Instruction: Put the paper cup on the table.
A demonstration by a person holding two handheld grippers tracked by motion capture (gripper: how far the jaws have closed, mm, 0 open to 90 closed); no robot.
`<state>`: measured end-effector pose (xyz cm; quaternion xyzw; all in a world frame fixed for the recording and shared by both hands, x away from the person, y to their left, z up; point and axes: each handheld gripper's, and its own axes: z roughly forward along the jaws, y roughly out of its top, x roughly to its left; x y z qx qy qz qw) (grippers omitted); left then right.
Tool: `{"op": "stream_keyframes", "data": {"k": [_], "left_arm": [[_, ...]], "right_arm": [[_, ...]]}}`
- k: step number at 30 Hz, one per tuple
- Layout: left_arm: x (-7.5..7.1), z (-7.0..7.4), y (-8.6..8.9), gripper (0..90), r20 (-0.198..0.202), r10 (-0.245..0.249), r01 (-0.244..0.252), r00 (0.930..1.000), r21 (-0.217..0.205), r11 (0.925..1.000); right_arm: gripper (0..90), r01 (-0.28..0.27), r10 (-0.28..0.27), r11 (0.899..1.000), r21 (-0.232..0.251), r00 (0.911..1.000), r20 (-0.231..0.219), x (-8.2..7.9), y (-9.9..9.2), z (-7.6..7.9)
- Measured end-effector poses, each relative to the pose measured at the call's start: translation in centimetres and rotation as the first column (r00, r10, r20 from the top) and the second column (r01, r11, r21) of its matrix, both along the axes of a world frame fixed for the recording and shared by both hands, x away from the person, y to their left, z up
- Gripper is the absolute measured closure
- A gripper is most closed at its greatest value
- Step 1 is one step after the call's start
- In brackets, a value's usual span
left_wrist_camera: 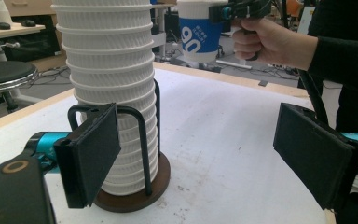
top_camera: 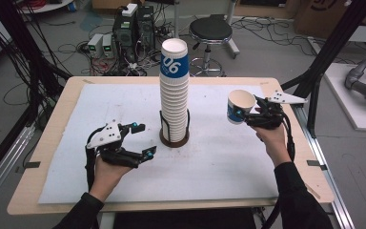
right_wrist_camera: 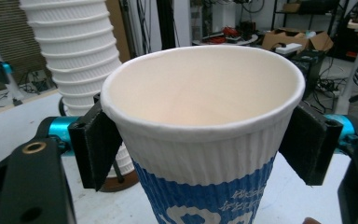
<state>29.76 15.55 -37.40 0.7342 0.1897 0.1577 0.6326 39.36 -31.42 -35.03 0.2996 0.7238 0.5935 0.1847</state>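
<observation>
A tall stack of white ribbed paper cups [top_camera: 174, 90] stands in a black wire holder on a round wooden base [top_camera: 174, 140] at the table's middle; the top cup bears a blue band. My right gripper [top_camera: 248, 114] is shut on a single white-and-blue paper cup [top_camera: 239, 106], held upright above the table to the right of the stack. In the right gripper view both pads press the cup [right_wrist_camera: 205, 130] just under its rim. My left gripper [top_camera: 143, 140] stands open to the left of the stack, nothing between its pads [left_wrist_camera: 91, 151]; the stack [left_wrist_camera: 109, 93] lies just beyond them.
A pale mat [top_camera: 124, 109] covers the wooden table [top_camera: 47, 143]. Beyond the far edge stand a black stool [top_camera: 210, 31], computer boxes [top_camera: 133, 28] and loose cables on the floor. Black frame posts rise at both sides of the table.
</observation>
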Motion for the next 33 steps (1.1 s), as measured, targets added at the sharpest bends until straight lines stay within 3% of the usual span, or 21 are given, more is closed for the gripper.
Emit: {"op": "stream_keyframes", "data": {"k": [7, 19, 30, 33], "left_arm": [[0.1, 0.0, 0.0, 14.6, -0.005, -0.001, 0.001, 1.0, 0.006, 1.0], [0.1, -0.1, -0.1, 14.6, -0.004, -0.007, 0.007, 1.0, 0.002, 1.0], [0.1, -0.1, -0.1, 14.6, -0.004, -0.007, 0.007, 1.0, 0.004, 1.0], [0.1, -0.2, -0.1, 14.6, -0.005, -0.007, 0.007, 1.0, 0.004, 1.0]], "right_arm": [[21.8, 0.064, -0.064, 0.998, 0.004, 0.9979, -0.007, 0.5, -0.5, -1.6], [21.8, 0.132, -0.131, 0.991, 0.01, 0.9888, -0.07, 1.4, -0.9, -4.0], [21.8, 0.238, -0.237, 0.971, 0.003, 0.9681, -0.082, 2.6, -0.7, -6.7], [21.8, 0.252, -0.253, 0.967, -0.023, 0.9628, -0.095, 2.9, -0.6, -7.4]]}}
